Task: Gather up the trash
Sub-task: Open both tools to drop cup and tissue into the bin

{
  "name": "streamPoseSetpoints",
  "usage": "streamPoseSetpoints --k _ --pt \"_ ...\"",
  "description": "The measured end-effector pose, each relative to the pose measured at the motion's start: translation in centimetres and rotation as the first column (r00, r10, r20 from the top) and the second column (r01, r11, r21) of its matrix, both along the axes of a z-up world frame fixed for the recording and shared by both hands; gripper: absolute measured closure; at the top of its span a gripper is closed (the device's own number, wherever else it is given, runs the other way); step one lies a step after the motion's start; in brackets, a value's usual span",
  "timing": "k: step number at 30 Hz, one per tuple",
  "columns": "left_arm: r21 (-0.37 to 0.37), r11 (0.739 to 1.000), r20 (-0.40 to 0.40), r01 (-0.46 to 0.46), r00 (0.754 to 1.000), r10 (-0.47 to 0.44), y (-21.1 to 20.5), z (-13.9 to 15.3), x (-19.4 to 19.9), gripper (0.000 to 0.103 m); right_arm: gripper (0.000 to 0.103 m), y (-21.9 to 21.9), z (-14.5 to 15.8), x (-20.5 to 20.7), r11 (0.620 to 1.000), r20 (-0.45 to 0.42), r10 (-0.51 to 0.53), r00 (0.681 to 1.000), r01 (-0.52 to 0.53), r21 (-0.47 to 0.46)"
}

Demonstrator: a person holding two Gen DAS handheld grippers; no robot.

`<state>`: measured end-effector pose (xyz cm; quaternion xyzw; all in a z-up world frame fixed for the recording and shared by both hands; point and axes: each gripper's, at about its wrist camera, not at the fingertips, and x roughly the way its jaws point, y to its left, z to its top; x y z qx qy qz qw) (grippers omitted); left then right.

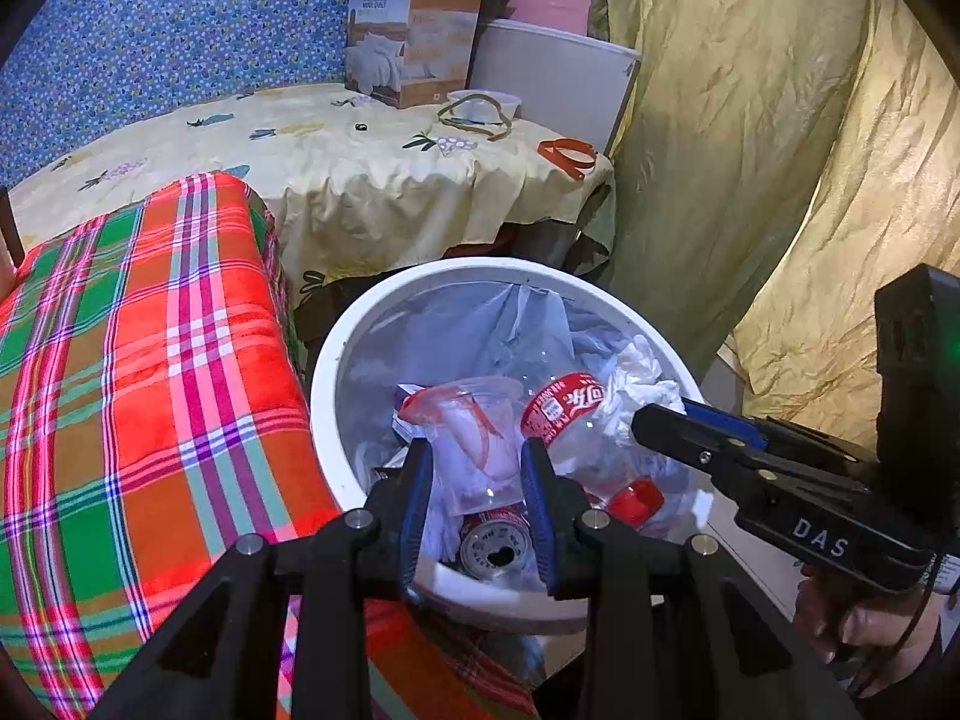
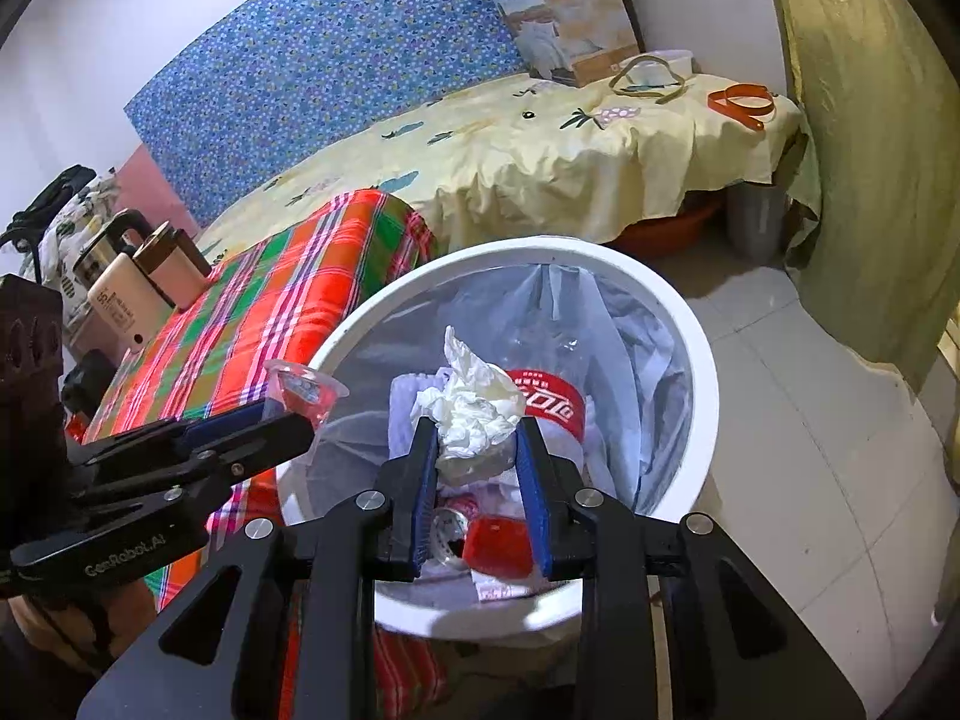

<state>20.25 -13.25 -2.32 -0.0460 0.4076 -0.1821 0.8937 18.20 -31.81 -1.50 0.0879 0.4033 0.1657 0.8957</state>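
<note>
Claws: two, both over the bin [image 1: 336, 354].
Left claw [image 1: 475, 468]: closed on a clear cup [image 1: 480, 438], held above the bin's near-left side; in the right view the cup [image 2: 303, 393] sits just over the rim.
Right claw [image 2: 474, 450]: pinching a crumpled tissue [image 2: 471, 414] above the bin's middle; in the left view it [image 1: 666, 420] reaches in from the right.
Bin: one, white, round, lined with a clear bag [image 1: 456, 324].
Trash inside: one bottle [image 1: 576, 426] with red label and red cap, one can [image 1: 495, 543], wrappers too jumbled to count.
Bands: two on the yellow sheet [image 1: 336, 168], one olive [image 1: 474, 114], one orange [image 1: 567, 156], near the bed's far corner.
Box: one [image 1: 414, 36], upright at the bed's far end.
Bin's edges: left rim touches the plaid blanket [image 1: 138, 360]; far rim near the sheet's hanging hem.
Open room: tiled floor [image 2: 810, 432] right of the bin, bounded by the curtain [image 1: 750, 150].
</note>
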Motion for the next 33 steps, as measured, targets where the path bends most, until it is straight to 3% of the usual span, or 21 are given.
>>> streamPoseSetpoints --k 12,15,29,33 --pt "-0.009 1.0 -0.029 -0.007 1.0 0.007 -0.2 -1.1 1.4 0.07 0.07 0.7 0.3 0.5 0.999 0.018 0.017 1.0 -0.016 -0.034" --pt "-0.014 1.0 -0.027 -0.01 1.0 0.01 -0.1 -1.1 1.3 0.061 0.07 0.7 0.4 0.6 0.999 0.023 0.02 1.0 -0.02 -0.032" --pt "-0.028 0.999 -0.019 -0.039 0.999 0.039 1.3 -0.5 0.0 0.061 0.068 1.1 1.2 -0.4 0.998 0.054 0.051 0.997 -0.049 -0.028" --pt "-0.031 0.998 -0.009 -0.048 0.999 0.047 1.9 -0.1 -0.6 0.061 0.062 1.2 1.5 -0.8 0.998 0.068 0.054 0.996 -0.051 -0.033"
